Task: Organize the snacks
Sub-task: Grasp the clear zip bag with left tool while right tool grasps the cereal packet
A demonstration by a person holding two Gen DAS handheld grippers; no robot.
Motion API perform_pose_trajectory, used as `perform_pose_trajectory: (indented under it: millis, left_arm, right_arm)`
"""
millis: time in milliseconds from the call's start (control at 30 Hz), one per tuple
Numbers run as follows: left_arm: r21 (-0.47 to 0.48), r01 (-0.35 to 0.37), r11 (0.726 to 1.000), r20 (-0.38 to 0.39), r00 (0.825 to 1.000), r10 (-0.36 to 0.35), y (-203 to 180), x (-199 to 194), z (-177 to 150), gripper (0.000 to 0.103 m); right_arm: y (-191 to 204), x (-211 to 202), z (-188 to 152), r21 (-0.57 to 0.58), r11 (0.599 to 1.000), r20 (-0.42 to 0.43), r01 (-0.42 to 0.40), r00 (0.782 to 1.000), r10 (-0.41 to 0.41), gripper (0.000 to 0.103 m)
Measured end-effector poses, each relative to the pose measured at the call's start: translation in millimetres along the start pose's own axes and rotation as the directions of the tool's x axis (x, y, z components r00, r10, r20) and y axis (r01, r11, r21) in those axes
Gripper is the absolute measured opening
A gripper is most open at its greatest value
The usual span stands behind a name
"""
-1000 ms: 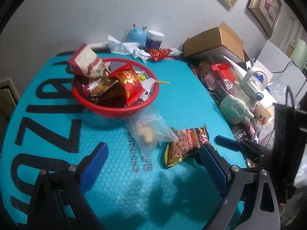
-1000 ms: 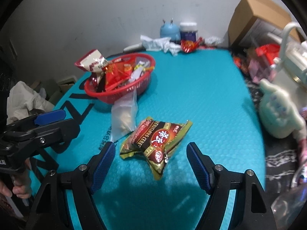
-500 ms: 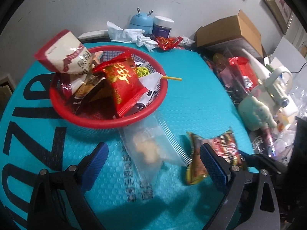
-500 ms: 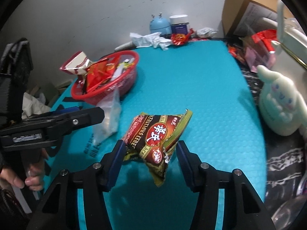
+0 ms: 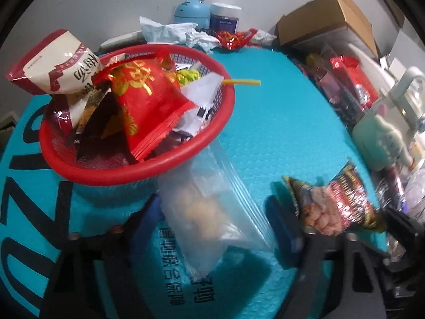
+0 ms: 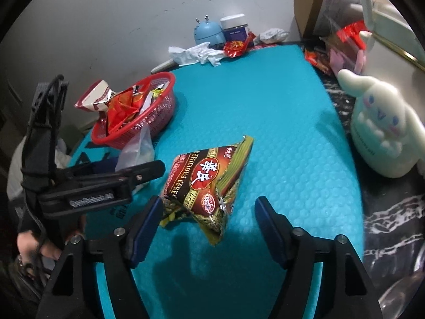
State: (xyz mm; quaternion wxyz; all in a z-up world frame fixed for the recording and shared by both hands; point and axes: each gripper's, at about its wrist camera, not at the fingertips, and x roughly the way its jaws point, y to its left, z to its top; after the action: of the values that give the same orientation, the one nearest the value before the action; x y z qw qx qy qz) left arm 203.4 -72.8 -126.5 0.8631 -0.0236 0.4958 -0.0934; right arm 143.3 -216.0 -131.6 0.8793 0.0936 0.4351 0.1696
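The clear zip bag (image 5: 212,207) of pale snack pieces lies on the teal worktop (image 5: 265,122) just in front of the red basket (image 5: 186,159), its top edge touching the basket's rim. The left gripper (image 5: 215,210) straddles it, and its fingers (image 5: 281,220) are closing with the bag between them; I judge the pads are not yet pressing. Beside it, the brown cereal packet (image 6: 207,180) sits propped up between the fingers (image 6: 143,228) of the right gripper (image 6: 207,226), which are opening: the left finger sits just beside the packet's edge, the right one stands well apart.

Risks, as I judge them: the slick, floppy bag could slide out or be pinched only by its film, and lifting it could nudge the already heaped basket, where a white pouch (image 5: 58,63) overhangs the rim. The 2 grippers are close and could collide.

Both grippers point steeply down at the worktop; a hand (image 6: 29,244) holds the left one's handle.
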Motion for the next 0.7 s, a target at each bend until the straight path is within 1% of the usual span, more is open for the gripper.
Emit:
perform_pose_trajectory:
  millis: [33, 100, 267, 300, 400, 467, 500, 533, 633, 700]
  left_arm:
    - [0.002, 0.002, 1.000, 0.000, 1.000, -0.002, 0, 0, -1, 0.068]
    - [0.015, 0.014, 1.000, 0.006, 1.000, -0.015, 1, -3, -2, 0.062]
    - [0.014, 0.006, 1.000, 0.010, 1.000, -0.006, 5, -10, -7, 0.061]
    - [0.013, -0.002, 1.000, 0.013, 1.000, 0.002, 7, -12, -9, 0.060]
    - [0.005, -0.009, 1.000, 0.012, 1.000, 0.009, 11, -16, -13, 0.060]
    - [0.003, -0.008, 1.000, 0.010, 1.000, 0.008, 13, -17, -16, 0.060]
    - [0.001, -0.008, 1.000, 0.010, 1.000, 0.008, 13, -18, -18, 0.060]
    - [0.000, -0.007, 1.000, 0.009, 1.000, 0.007, 14, -19, -20, 0.060]
    - [0.000, 0.001, 1.000, 0.004, 1.000, -0.001, 13, -24, -27, 0.060]
    - [0.001, 0.010, 1.000, 0.002, 1.000, -0.010, 11, -28, -32, 0.060]
  right_arm:
    - [1, 1, 1, -0.002, 1.000, -0.001, -0.003, 1.000, 0.003, 0.072]
    - [3, 3, 2, -0.014, 1.000, -0.004, -0.006, 1.000, 0.006, 0.073]
    - [9, 8, 10, -0.029, 0.999, -0.009, -0.031, 0.999, 0.031, 0.074]
    - [10, 10, 11, -0.033, 0.999, -0.011, -0.029, 1.000, 0.028, 0.075]
    - [14, 15, 16, -0.050, 0.999, -0.009, -0.007, 1.000, 0.007, 0.075]
    - [16, 18, 16, -0.063, 0.998, -0.001, 0.010, 1.000, -0.010, 0.071]
    - [16, 19, 15, -0.066, 0.998, -0.005, 0.018, 1.000, -0.018, 0.060]
    - [16, 21, 15, -0.063, 0.998, -0.017, 0.022, 1.000, -0.023, 0.055]
    - [12, 19, 12, -0.033, 0.999, -0.027, -0.009, 1.000, 0.008, 0.050]
    - [14, 14, 9, -0.032, 0.999, -0.020, -0.006, 1.000, 0.006, 0.048]
